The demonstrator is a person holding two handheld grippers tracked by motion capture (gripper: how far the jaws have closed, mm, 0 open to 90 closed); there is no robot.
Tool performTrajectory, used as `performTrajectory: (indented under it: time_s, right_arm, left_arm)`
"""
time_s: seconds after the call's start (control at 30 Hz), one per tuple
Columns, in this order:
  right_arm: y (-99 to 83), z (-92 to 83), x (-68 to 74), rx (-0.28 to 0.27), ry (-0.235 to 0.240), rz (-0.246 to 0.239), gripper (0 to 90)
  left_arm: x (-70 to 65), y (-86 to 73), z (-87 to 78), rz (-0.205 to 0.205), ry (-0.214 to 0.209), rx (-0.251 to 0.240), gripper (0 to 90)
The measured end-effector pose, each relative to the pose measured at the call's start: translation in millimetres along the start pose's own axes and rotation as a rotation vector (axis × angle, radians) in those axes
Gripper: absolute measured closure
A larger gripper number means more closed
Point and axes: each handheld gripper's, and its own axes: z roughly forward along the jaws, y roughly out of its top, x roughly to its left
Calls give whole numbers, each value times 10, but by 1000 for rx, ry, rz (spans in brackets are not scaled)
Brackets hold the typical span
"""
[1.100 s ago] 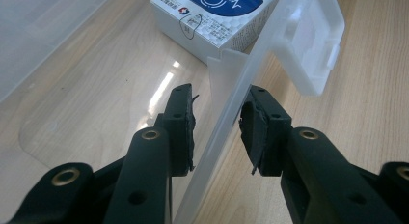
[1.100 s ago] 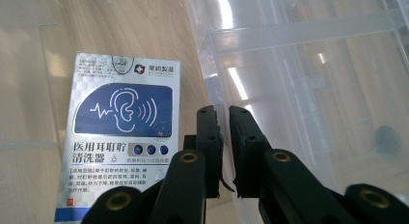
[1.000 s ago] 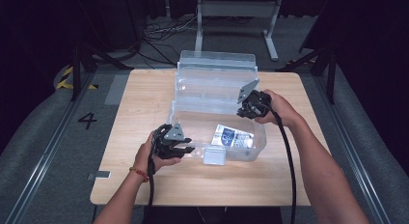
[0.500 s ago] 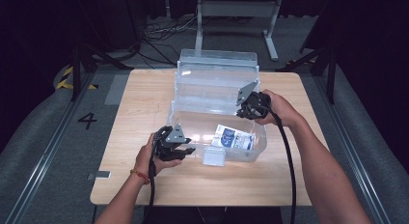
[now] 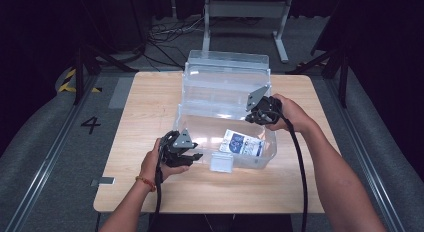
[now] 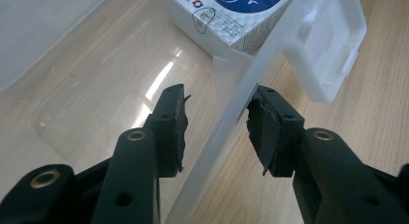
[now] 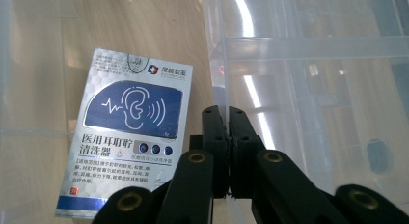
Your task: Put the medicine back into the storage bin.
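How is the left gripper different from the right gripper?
The left gripper's fingers stand apart and have just been opening, with the clear box's wall between them; the right gripper's fingers are squeezed together. The left gripper is at the box's near side; the right gripper is farther back, on its right. Both are black and hand-held.

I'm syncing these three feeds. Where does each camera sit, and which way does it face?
High view: above the person's side, looking forward and down at the table; both forearms, left gripper, right gripper.
Left gripper view: on that gripper, jaws apart astride the clear bin wall.
Right gripper view: on that gripper, jaws shut at the bin's rim.
Shared: the blue-and-white box inside.
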Motion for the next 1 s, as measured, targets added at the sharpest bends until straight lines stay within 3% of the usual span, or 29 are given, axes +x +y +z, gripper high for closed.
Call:
performTrajectory:
  time_s: [0.2,1.0]
  right_arm:
    - [-2,-33,22,12,0,-29,891]
    - [-13,-103,92,-16,14,-52,894]
  left_arm:
    - [-16,11,6,2,14,14,562]
    - [-39,19,17,-3,31,29,533]
